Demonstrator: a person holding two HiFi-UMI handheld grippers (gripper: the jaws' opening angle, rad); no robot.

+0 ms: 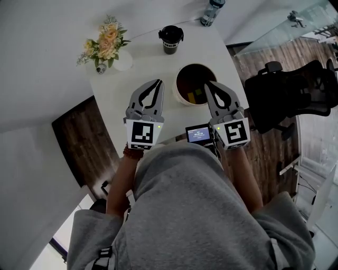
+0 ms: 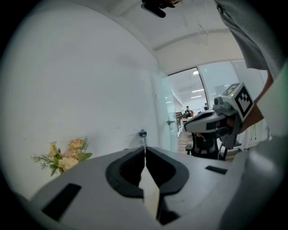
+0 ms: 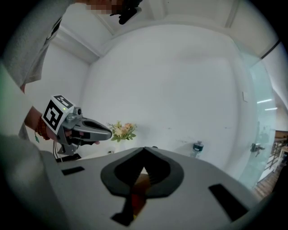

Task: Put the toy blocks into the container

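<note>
Right now your left gripper (image 1: 159, 82) is clenched: in the left gripper view its two jaws meet tip to tip with nothing caught between them. It hangs over the bare white table (image 1: 127, 84), just beside the left rim of the container (image 1: 181, 98).

Your right gripper (image 1: 207, 83) is closed too, and empty. The right gripper view shows its tips pressed together, and through the gap behind them you can glimpse brown with a little red and yellow below. In the head view its tips lie over the right side of the container's rim.

The toy blocks (image 1: 194, 95) sit inside the container, a round bowl with a dark inside; a yellow one and a green one lie side by side near the edge closest to you (any others are too dark to make out). No block is visible on the table around it.

Beyond the bowl stand a black cup (image 1: 170, 39) with a lid and, at the far edge, a water bottle (image 1: 211, 11). A small vase of pale flowers (image 1: 105, 45) is off to your left. A little lit screen (image 1: 198, 134) sits between your two grippers, close to your body, and a black office chair (image 1: 290, 95) stands on the wooden floor to your right.
</note>
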